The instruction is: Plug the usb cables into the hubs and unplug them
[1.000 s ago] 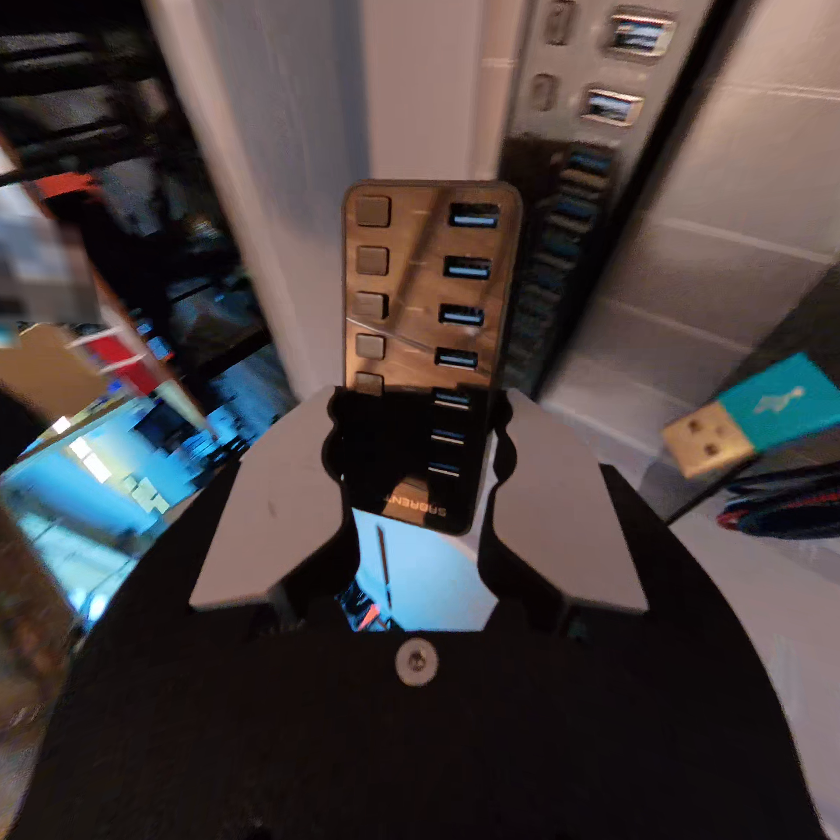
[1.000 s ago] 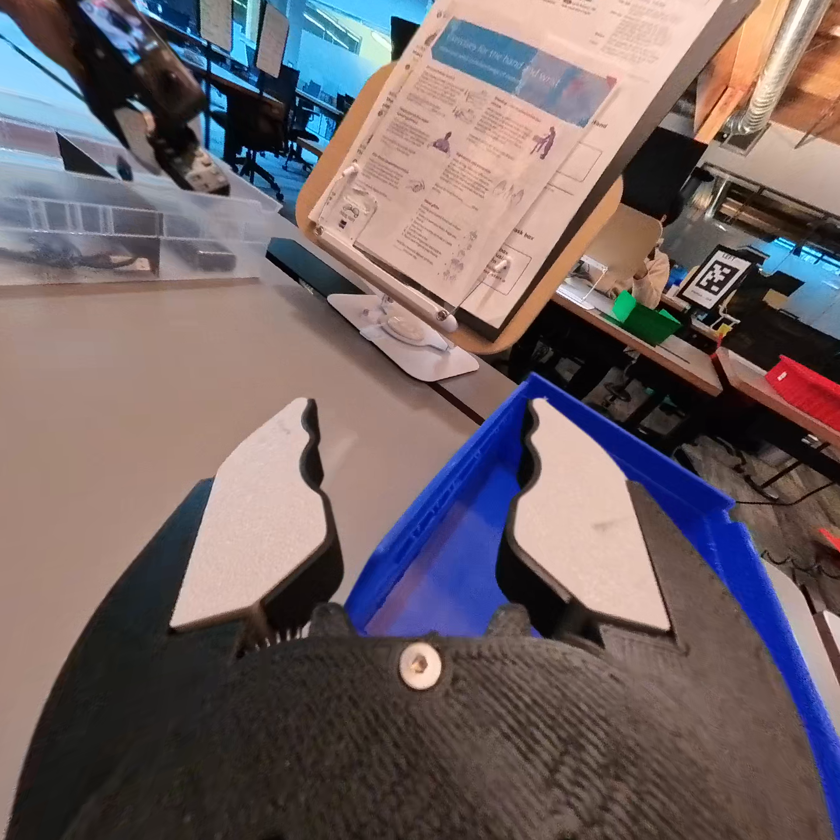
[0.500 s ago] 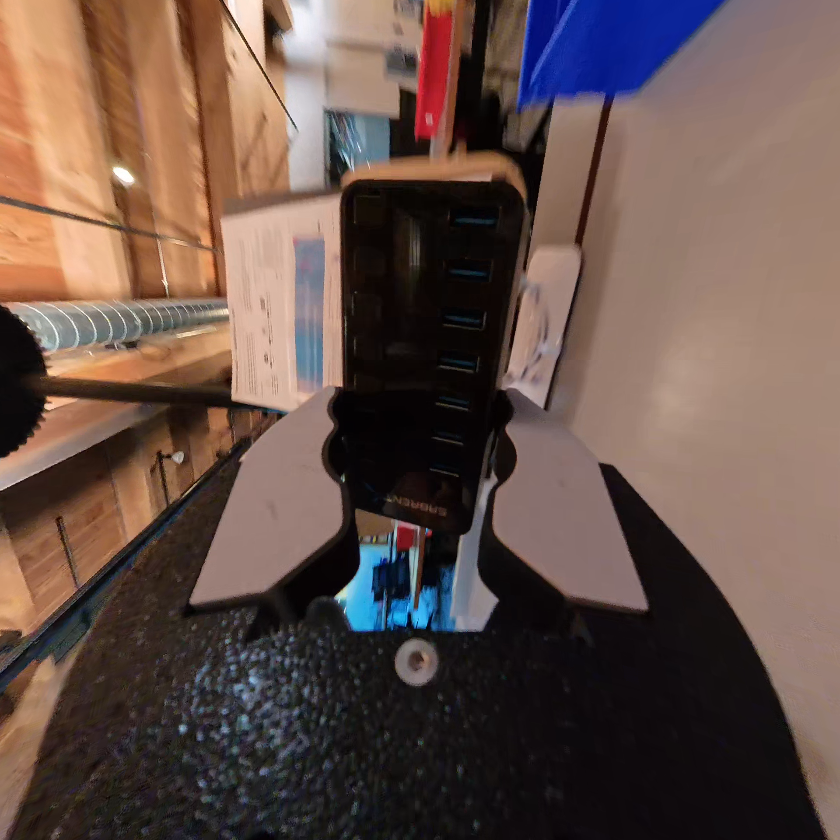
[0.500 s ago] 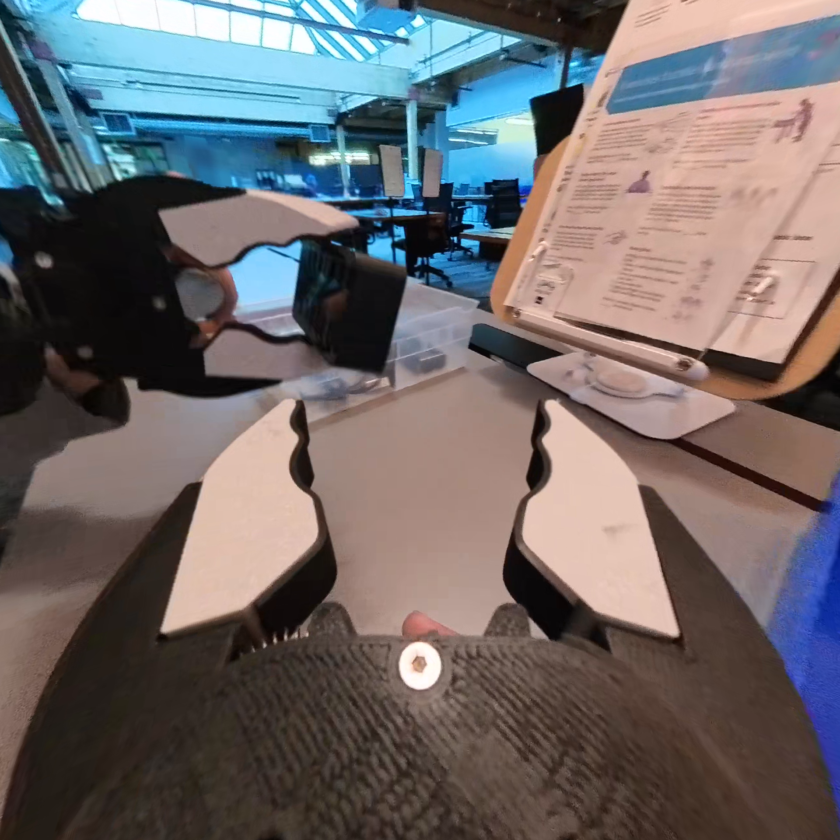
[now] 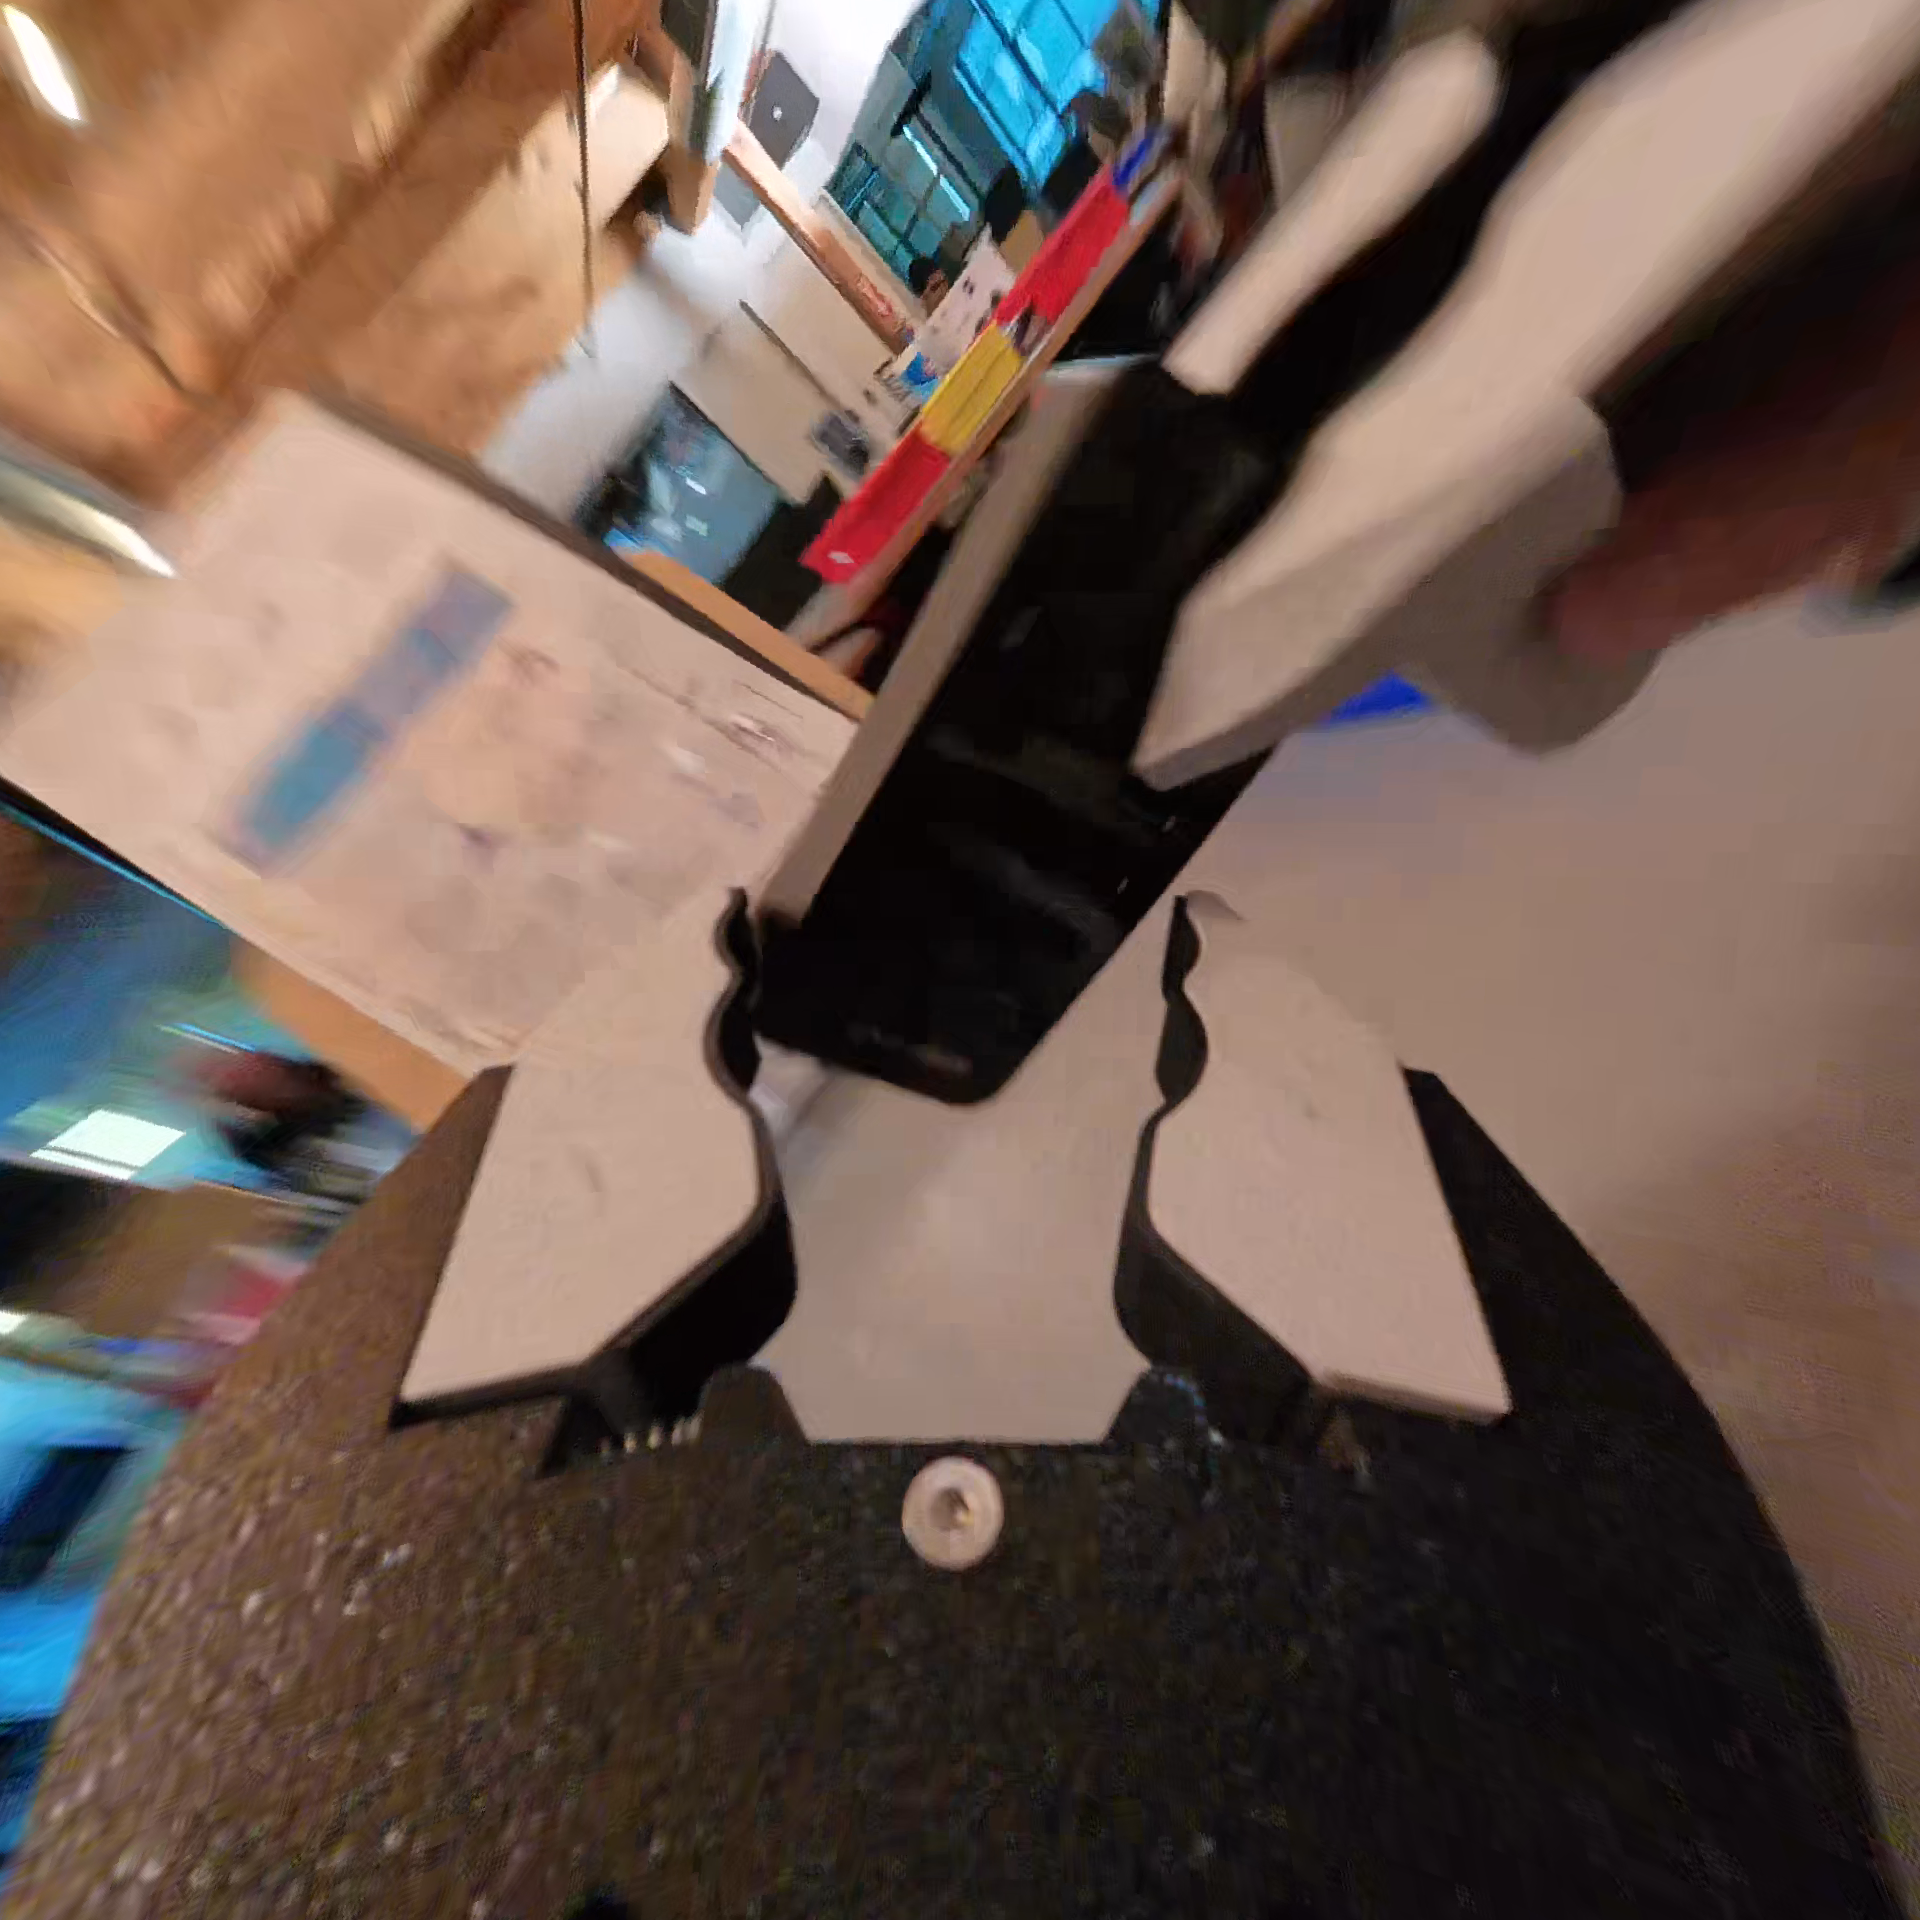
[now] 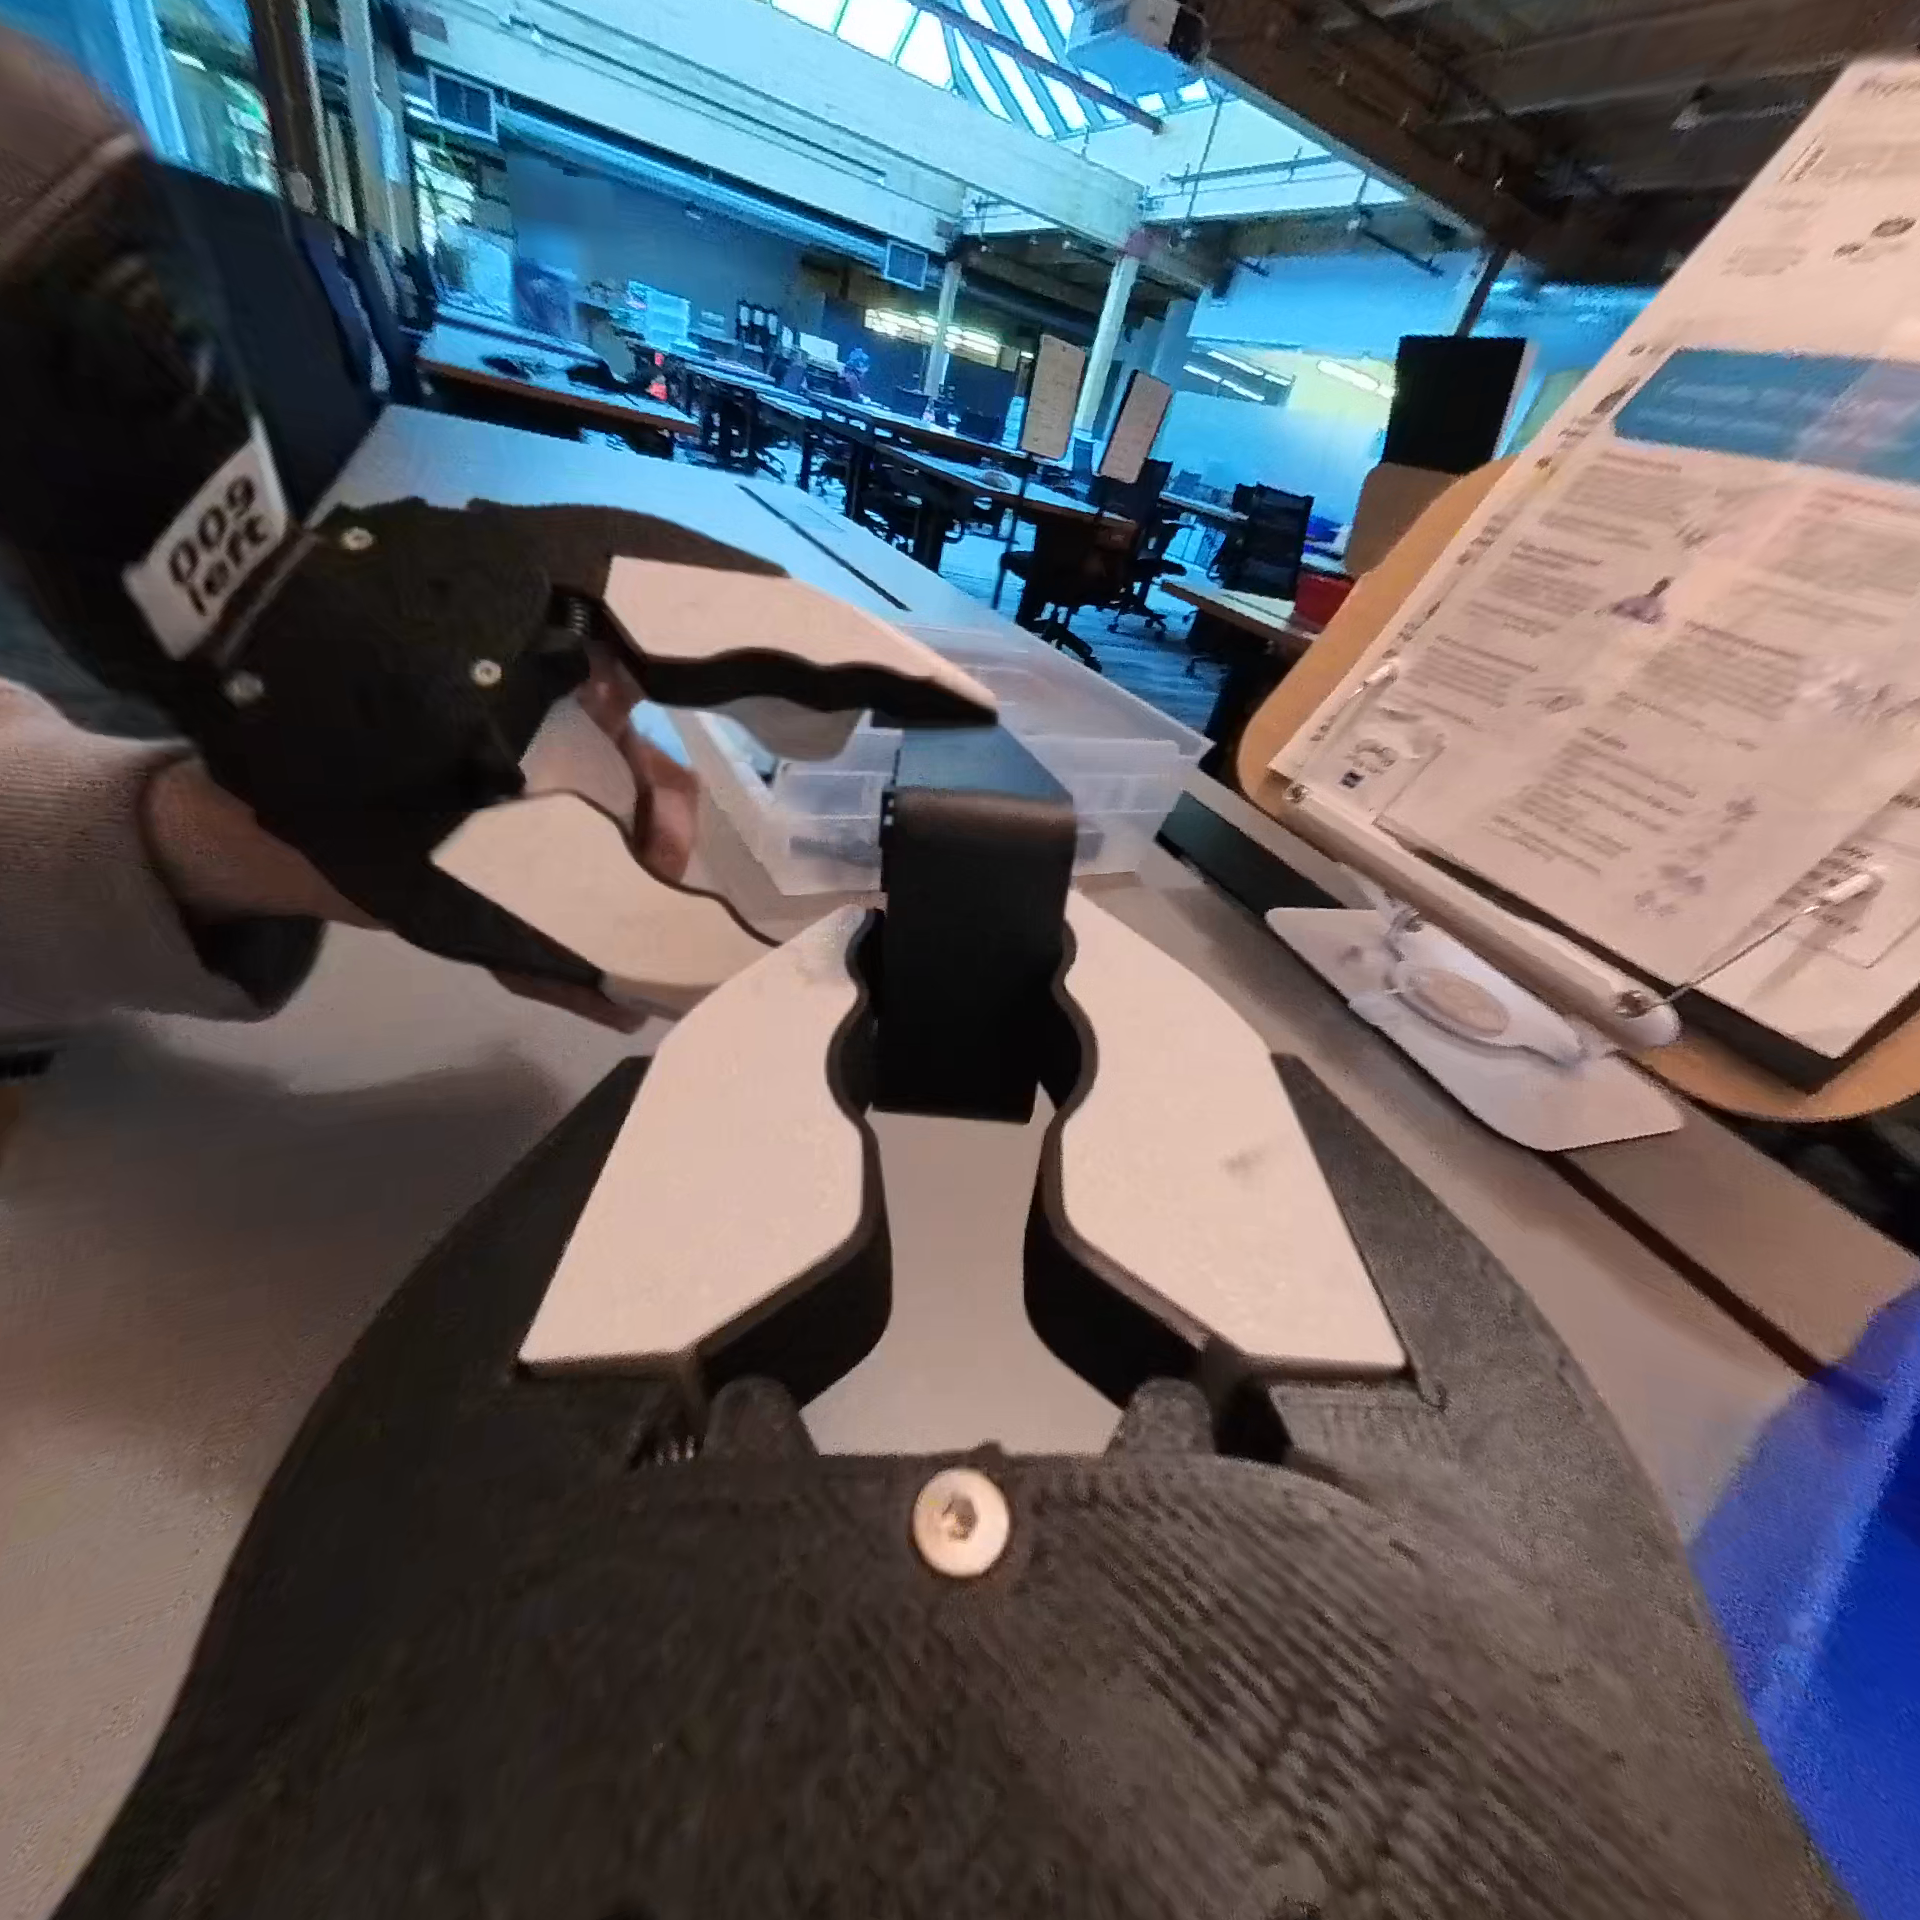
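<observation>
The black USB hub (image 6: 977,862) stands upright between my right gripper's (image 6: 966,935) fingers, which are shut on its near end above the grey table (image 6: 260,1247). My left gripper (image 6: 805,862) comes in from the left, held by a hand, with its jaws wide apart around the hub's far end. In the left wrist view the hub (image 5: 997,831) lies tilted between the open left gripper's (image 5: 966,914) fingers, with a gap on the right side. The right gripper's fingers (image 5: 1403,520) clamp it at the upper right. No USB cable is in view.
A document stand with printed sheets (image 6: 1662,727) stands at the right on a white base. A clear plastic compartment box (image 6: 1101,764) lies behind the hub. A blue bin (image 6: 1829,1558) is at the near right edge.
The left gripper carried the hub over to the right gripper and has opened. The right gripper, open before, has closed on the hub.
</observation>
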